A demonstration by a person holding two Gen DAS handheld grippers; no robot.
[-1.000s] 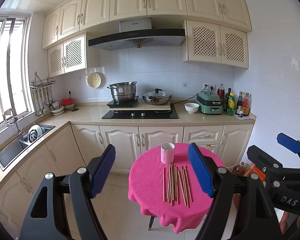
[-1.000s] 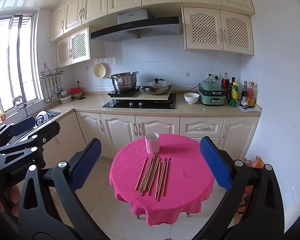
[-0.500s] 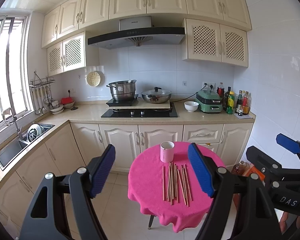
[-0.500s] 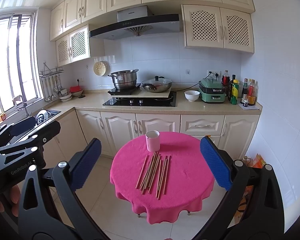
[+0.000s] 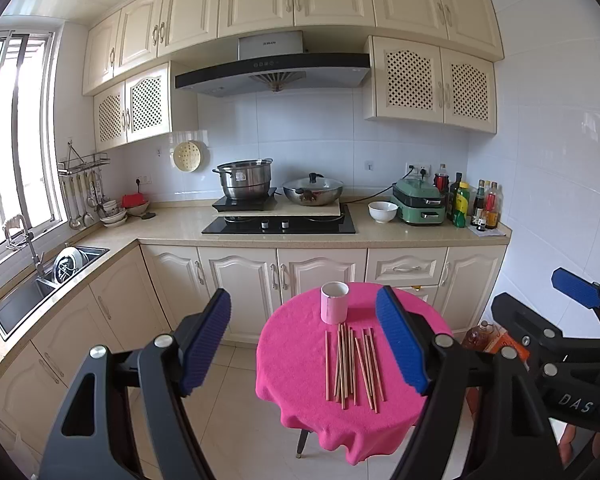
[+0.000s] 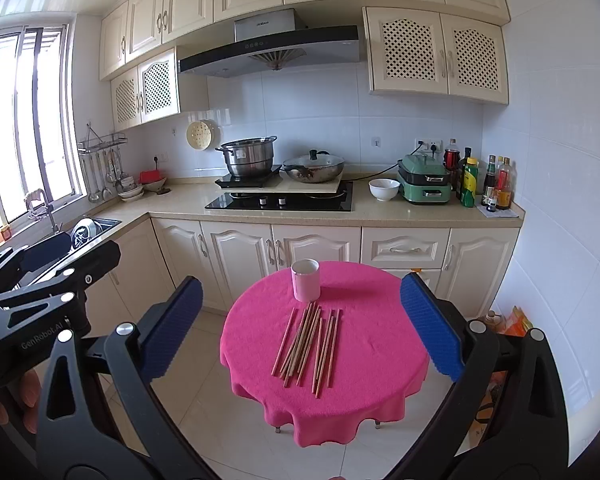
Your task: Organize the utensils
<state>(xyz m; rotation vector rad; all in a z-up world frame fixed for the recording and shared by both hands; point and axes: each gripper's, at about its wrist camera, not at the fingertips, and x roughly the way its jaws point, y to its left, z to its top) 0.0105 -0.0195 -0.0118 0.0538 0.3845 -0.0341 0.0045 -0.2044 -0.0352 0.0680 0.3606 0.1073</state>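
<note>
Chopsticks (image 6: 308,344), thin wooden sticks in a loose, roughly parallel bundle, lie flat on the near half of a small round table (image 6: 380,360) covered by a fuzzy pink cloth whose hem hangs in soft folds. Nearest the cameras, the left gripper (image 5: 304,348) and the right gripper (image 6: 302,326) both hang in the air short of the table, jaws spread wide and holding nothing; their ribbed blue pads (image 5: 204,344) sit on black plastic arms. In the right wrist view the bundle is framed between that gripper's pads, with bare cloth on either side of the sticks and a clear margin to the table's rim. Just beyond the far tips of the chopsticks stands an upright pink cylindrical cup (image 6: 305,280), open at the top; whether the nearest tips touch it is unclear. Pale glossy floor tiles (image 6: 204,400) surround the table, leaving open room to its left. Further back, cream panelled cabinets (image 6: 240,256) carry a beige stone counter (image 6: 180,208) with a black hob (image 6: 280,202), a steel pot (image 6: 248,156) and a white bowl (image 6: 384,189).
</note>
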